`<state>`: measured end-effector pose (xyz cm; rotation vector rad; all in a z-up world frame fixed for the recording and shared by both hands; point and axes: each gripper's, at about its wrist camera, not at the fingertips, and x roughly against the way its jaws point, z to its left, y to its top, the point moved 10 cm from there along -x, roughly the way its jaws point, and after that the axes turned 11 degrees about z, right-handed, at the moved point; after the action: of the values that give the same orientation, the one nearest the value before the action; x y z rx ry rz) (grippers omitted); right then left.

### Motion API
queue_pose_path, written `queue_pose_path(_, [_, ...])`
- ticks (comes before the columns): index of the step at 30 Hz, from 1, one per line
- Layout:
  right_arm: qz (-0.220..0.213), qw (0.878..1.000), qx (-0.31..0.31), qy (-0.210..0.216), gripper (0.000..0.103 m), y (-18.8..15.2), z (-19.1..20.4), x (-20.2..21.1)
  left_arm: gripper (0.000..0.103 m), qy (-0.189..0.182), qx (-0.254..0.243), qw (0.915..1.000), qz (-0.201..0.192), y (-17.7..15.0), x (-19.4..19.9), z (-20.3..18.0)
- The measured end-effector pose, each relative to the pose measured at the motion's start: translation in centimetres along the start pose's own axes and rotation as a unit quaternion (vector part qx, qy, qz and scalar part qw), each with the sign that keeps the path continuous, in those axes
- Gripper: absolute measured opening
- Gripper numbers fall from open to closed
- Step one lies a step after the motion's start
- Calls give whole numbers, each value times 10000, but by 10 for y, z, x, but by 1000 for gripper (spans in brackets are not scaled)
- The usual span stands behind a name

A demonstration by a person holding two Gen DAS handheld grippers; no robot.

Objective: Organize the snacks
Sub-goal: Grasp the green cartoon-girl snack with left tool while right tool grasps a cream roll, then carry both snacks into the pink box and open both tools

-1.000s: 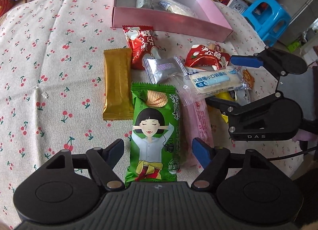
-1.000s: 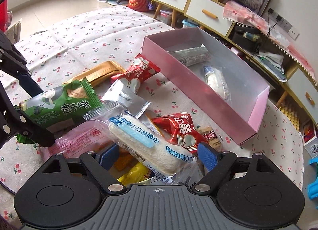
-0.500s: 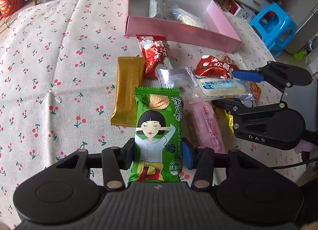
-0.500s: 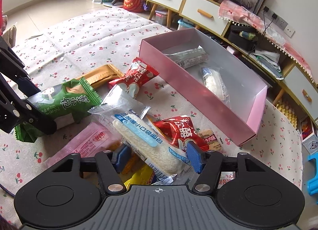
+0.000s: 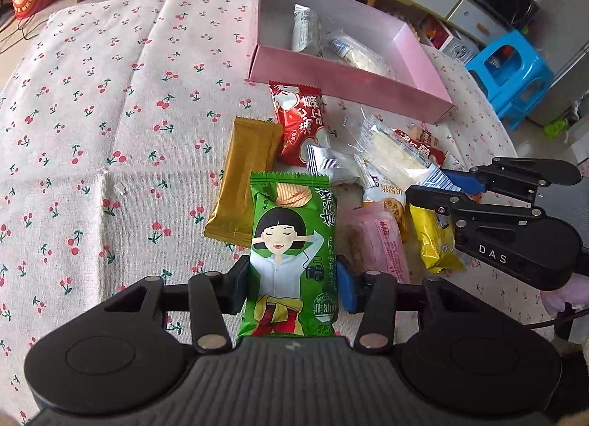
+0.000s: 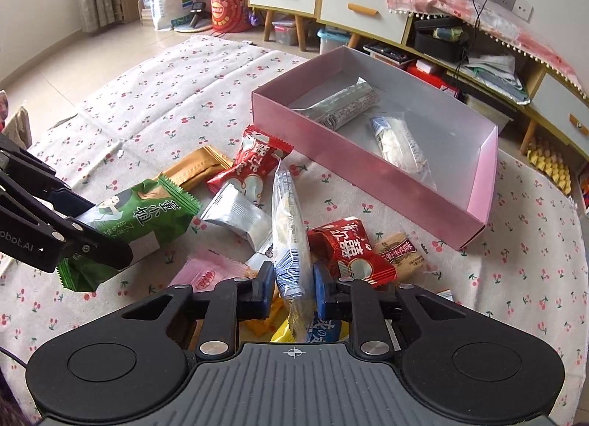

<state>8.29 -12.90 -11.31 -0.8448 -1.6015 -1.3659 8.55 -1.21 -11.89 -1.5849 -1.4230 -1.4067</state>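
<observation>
The left hand-held gripper [image 5: 292, 284] is clamped on the lower part of the green bag [image 5: 292, 238], which sits lifted at the near edge of the snack pile. The right hand-held gripper [image 6: 293, 288] pinches the clear-wrapped cake [image 6: 289, 219] near its tail end, so the pack stands on edge, pointing toward the pink box [image 6: 482, 172]. The box lies beyond the pile on the cherry-print desk [image 5: 110, 113] and already holds two packs.

The step in hand looks like carrying both snacks to the box. To do it well, each should rise clear of the loose packs first (the red bag [image 6: 348, 247] lies just beside the right gripper). The cake, held by one end, may swing, so a level, unhurried carry suits it. Each release belongs low over bare box floor.
</observation>
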Motion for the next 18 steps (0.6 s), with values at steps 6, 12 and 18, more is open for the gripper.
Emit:
queue_pose_path(6, [124, 9977, -562, 364, 19, 0, -6, 3, 44, -31, 80, 9999, -64, 3, 5, 2])
queue_pose_path(12, [257, 9893, -1178, 827, 19, -1, -13, 7, 44, -65, 155, 9998, -111, 6, 8, 4])
queue_pose_path(18, [295, 9776, -1629, 1299, 19, 0, -16, 12, 44, -93, 219, 9995, -202, 12, 12, 6])
